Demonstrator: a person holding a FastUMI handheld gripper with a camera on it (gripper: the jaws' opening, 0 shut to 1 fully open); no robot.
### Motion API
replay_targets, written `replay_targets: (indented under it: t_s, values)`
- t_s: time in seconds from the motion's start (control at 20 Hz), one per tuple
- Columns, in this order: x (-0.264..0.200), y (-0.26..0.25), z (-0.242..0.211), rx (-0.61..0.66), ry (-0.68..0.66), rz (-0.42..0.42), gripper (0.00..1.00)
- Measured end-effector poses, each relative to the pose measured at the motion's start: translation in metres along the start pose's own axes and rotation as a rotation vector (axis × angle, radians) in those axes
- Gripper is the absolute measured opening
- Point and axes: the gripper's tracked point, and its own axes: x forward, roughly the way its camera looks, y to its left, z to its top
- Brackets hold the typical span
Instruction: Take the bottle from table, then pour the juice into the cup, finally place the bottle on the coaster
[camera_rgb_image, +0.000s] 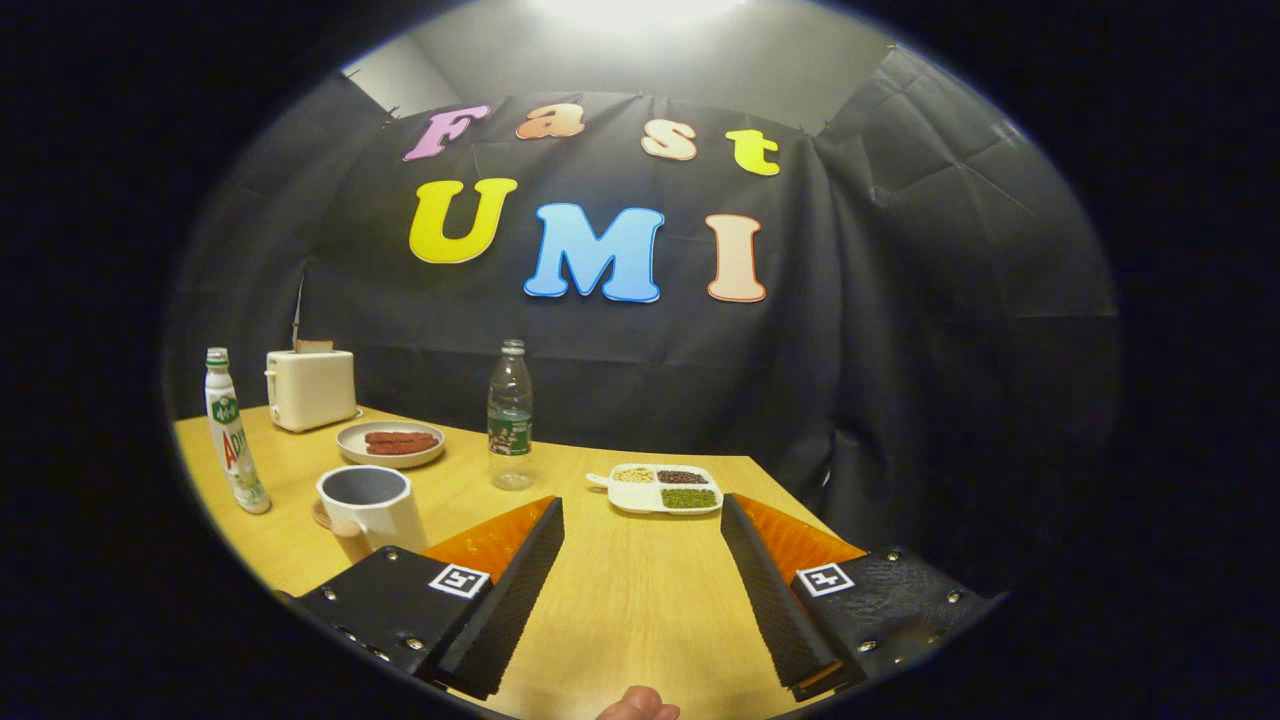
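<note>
On the desk (620, 590), left to right: white juice bottle (232, 435) standing untouched, toaster (311, 388), plate of sausages (391, 443), empty-looking mug (368, 503) sitting on the coaster (322, 516), clear water bottle (511, 420), sectioned tray of beans (662, 488). Tool (640, 530) is spread wide, holding nothing. Looks like step one, so next it needs to swing left to that juice bottle.
</note>
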Motion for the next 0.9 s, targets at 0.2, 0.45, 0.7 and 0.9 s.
replay_targets:
  t_s: [0.2, 0.45, 0.7, 0.9]
  values:
    - [-0.029, 0.034, 0.016, -0.028, -0.020, -0.086, 0.96]
    - [-0.064, 0.109, 0.036, 0.046, -0.093, -0.016, 0.96]
    - [-0.079, 0.189, 0.038, -0.020, -0.085, 0.075, 0.96]
    - [-0.087, 0.246, 0.034, 0.011, -0.081, 0.160, 0.96]
